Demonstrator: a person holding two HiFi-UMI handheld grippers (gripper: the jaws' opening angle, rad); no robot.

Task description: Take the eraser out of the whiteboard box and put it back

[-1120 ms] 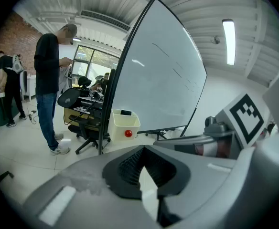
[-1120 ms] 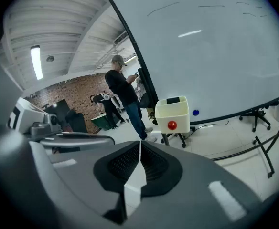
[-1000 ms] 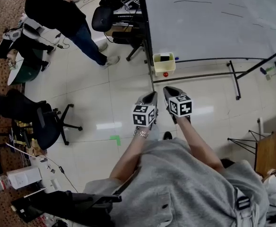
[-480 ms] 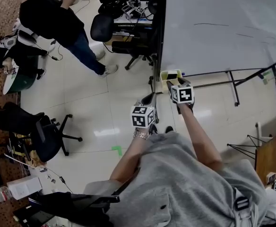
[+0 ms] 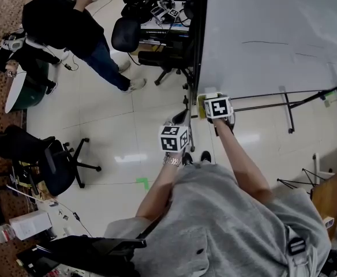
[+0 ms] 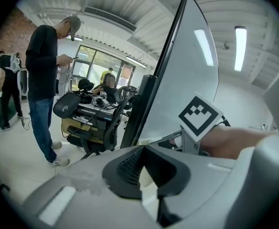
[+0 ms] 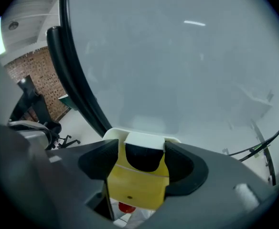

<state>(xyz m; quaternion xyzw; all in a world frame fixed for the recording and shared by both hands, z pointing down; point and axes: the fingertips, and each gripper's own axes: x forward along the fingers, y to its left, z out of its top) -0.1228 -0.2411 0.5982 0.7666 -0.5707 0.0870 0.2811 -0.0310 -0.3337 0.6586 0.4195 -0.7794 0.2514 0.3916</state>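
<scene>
A: What does the eraser look like?
B: It's a dark, rounded block with a white top. It stands upright in the yellow box, right between the jaws of the right gripper. Those jaws are opening, and the black pads sit either side of it without pressing on it.
A: And the box?
B: Smooth yellow plastic with a pale rim, at the lower corner of the whiteboard, straight ahead of that gripper. A small red round thing shows just beneath it.
A: The left gripper?
B: Its jaws are pressed together with nothing in them. It hangs to the left of the right one, back from the box.
A: The room?
B: Glossy pale floor tiles lie below both grippers. The board is matt white with a black frame, and there's a brick wall off to the left. Beyond the left gripper are a black office chair and a person in a dark top
</scene>
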